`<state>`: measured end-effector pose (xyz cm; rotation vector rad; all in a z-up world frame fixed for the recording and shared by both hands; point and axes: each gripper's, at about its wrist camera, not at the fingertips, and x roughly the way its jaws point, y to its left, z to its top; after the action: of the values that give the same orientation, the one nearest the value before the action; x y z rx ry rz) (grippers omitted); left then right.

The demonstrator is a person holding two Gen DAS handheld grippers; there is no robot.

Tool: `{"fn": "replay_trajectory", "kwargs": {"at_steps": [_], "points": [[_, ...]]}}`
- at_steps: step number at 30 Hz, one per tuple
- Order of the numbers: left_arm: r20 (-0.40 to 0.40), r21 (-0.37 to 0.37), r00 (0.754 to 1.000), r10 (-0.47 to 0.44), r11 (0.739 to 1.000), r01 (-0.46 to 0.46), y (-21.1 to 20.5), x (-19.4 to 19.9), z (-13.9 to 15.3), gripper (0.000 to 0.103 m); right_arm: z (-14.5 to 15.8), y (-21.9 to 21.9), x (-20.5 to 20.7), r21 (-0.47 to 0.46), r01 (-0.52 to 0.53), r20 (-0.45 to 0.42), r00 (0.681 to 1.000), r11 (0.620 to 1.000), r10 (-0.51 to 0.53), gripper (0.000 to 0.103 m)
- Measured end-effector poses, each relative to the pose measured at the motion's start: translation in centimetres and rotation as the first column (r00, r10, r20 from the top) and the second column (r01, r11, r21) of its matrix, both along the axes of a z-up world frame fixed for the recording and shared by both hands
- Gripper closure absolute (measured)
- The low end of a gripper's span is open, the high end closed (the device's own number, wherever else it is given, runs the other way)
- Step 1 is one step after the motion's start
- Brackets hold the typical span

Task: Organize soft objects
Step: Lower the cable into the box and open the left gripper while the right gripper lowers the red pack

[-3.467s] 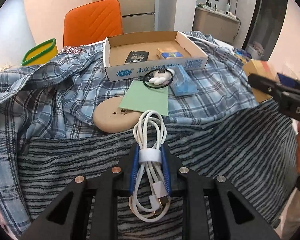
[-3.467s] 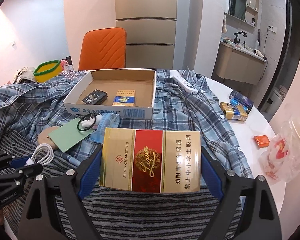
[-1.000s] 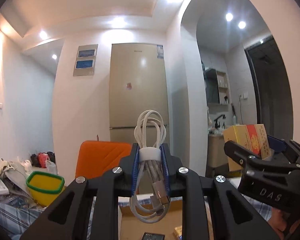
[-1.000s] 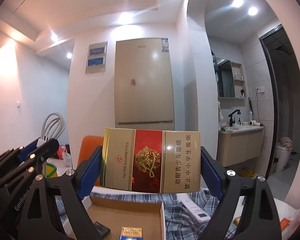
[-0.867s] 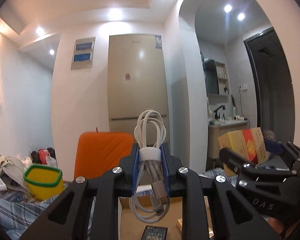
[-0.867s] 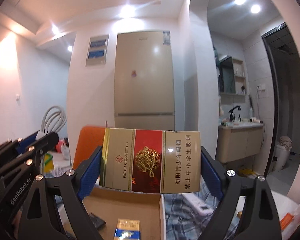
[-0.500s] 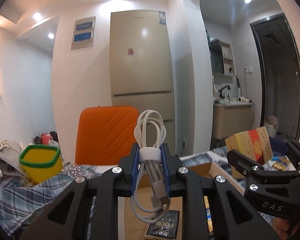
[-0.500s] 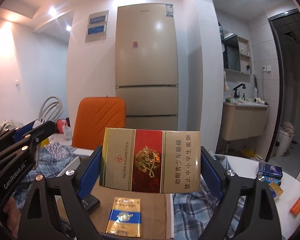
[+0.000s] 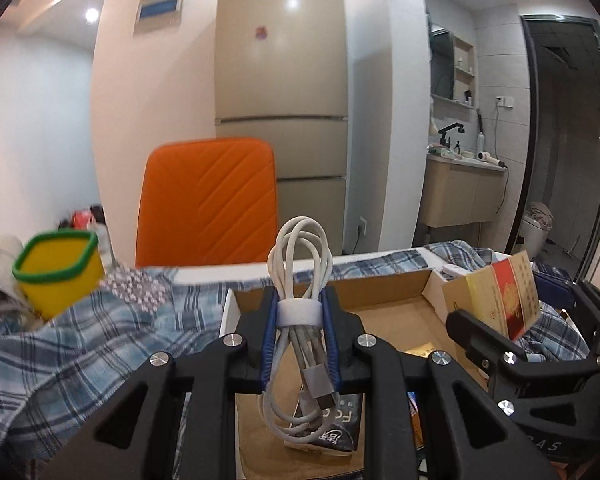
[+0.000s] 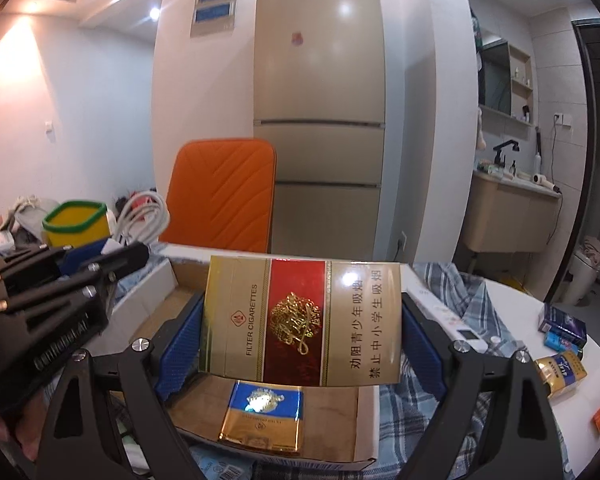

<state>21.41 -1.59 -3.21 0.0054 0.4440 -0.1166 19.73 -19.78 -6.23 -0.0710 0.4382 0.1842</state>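
Lowered: coiled cable (image 9: 300,320), glossy carton (image 10: 302,322)

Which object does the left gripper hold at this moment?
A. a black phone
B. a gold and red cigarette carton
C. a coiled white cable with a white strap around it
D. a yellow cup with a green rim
C: in the left wrist view the left gripper is shut on the coiled white cable, its blue pads pressing both sides at the white strap, while the cigarette carton is in the right gripper.
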Motion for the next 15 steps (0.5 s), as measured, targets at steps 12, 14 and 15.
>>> {"fn": "replay_trajectory", "kwargs": {"at_steps": [12,14,15], "points": [[-0.003,0.009,1.000,-0.006,1.000,0.006,0.1,-0.2,0.0,0.057,0.3,-0.1,0.7,-0.005,-0.006,-0.026,1.000,1.000,0.006,0.015],[0.052,0.026,0.998,0.027,0.999,-0.029,0.1,-0.9,0.4,0.025,0.4,-0.1,0.7,-0.003,-0.005,-0.026,1.000,1.000,0.005,0.014],[0.072,0.024,0.997,0.029,0.999,-0.031,0.2,-1.1,0.6,0.020,0.2,-0.1,0.8,0.000,-0.003,-0.027,1.000,1.000,0.003,0.014]]}}
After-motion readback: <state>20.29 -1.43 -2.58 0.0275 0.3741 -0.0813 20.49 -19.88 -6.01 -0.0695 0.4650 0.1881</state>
